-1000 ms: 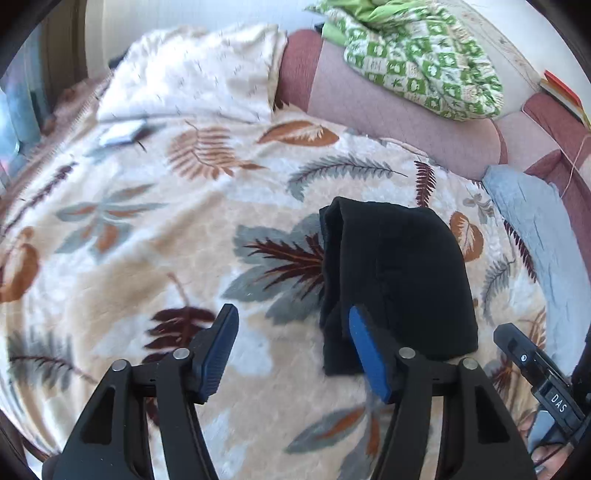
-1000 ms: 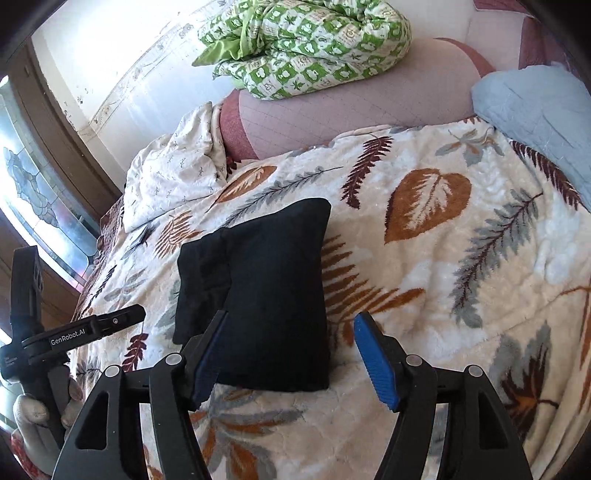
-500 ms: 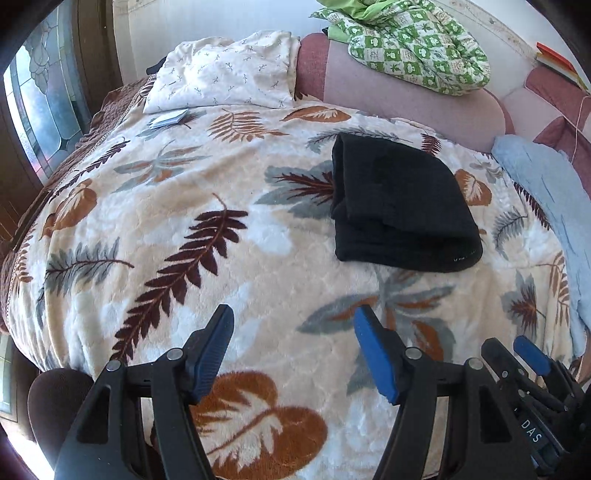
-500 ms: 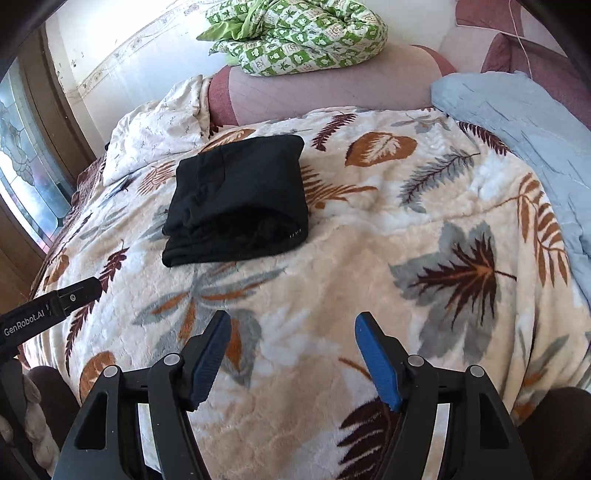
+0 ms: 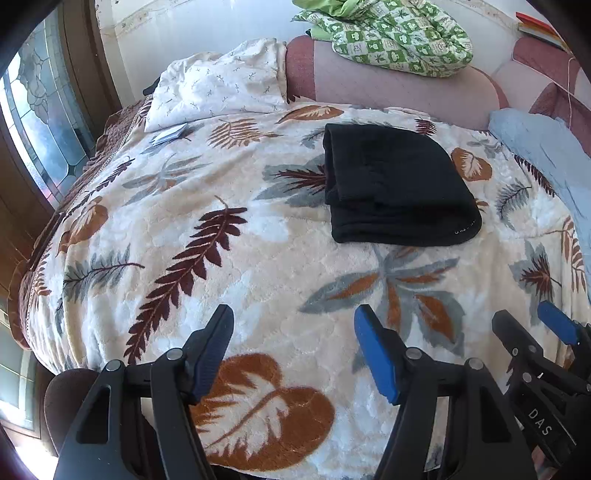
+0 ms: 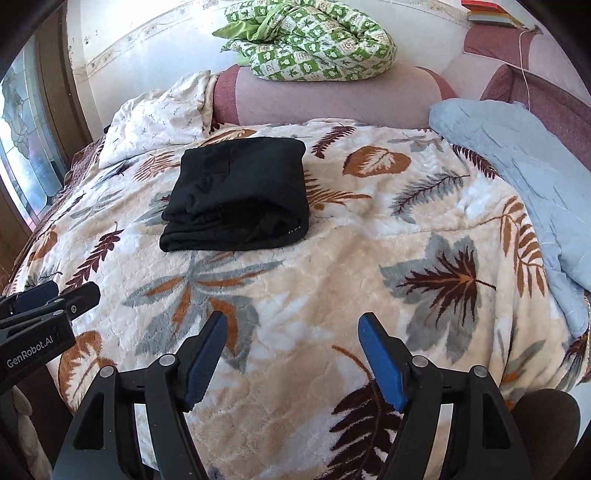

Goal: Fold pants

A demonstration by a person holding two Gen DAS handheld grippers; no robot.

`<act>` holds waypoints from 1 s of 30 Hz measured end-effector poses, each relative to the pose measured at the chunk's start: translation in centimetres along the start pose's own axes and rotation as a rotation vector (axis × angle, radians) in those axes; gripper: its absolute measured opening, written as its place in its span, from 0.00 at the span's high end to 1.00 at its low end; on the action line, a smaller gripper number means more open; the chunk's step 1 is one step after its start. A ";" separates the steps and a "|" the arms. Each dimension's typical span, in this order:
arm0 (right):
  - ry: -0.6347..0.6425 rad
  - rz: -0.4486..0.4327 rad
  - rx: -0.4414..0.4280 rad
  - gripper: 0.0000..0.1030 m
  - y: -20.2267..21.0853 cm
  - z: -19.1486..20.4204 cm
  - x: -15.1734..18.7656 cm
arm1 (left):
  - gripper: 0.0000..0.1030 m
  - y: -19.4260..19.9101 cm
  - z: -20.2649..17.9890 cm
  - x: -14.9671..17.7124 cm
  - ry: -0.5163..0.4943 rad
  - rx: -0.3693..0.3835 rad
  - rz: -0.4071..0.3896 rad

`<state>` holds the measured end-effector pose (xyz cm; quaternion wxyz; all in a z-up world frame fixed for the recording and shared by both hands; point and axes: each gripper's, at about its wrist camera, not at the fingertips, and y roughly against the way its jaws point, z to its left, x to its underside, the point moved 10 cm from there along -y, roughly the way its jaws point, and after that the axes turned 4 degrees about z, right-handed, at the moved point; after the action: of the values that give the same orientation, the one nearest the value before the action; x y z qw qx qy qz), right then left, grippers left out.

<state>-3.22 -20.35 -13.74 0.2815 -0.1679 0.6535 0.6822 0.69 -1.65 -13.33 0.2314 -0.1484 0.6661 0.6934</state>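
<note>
Pants [image 6: 236,192] folded, upper left on bed [image 6: 332,280]: soft, light, limp; grasp at fold edge. Left hand-held gripper [image 5: 295,347] and right hand-held gripper [image 6: 295,354]: jaws apart, empty.

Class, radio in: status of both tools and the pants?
Left tool, right tool: open, empty. Black pants folded on leaf blanket. Nothing in the way.

Bright daylight from window [image 5: 33,147] left of bed [image 5: 258,258]; sharp focus, heavy fisheye warp, dark vignetted corners.

Black pants [image 5: 395,184] on cream, leaf-patterned blanket [image 5: 229,280]; green-checked quilt [image 5: 399,33].
</note>
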 end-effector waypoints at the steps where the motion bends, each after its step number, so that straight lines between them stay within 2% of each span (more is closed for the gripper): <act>1: 0.006 -0.002 0.004 0.24 0.0 0.0 0.0 | 0.35 -0.1 -0.1 0.1 -0.002 0.002 0.003; 17: -0.007 0.044 -0.002 0.23 -1.7 -0.3 1.0 | 0.35 -1.7 -1.0 1.0 -0.011 0.017 0.057; 30: 0.000 0.062 0.001 0.22 -2.4 -0.1 1.4 | 0.35 -1.9 -0.6 1.0 0.001 0.018 0.052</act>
<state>-2.87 -20.29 -16.47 0.2603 -0.1472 0.6586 0.6905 0.76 -2.12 -15.56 0.2141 -0.1294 0.6763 0.6929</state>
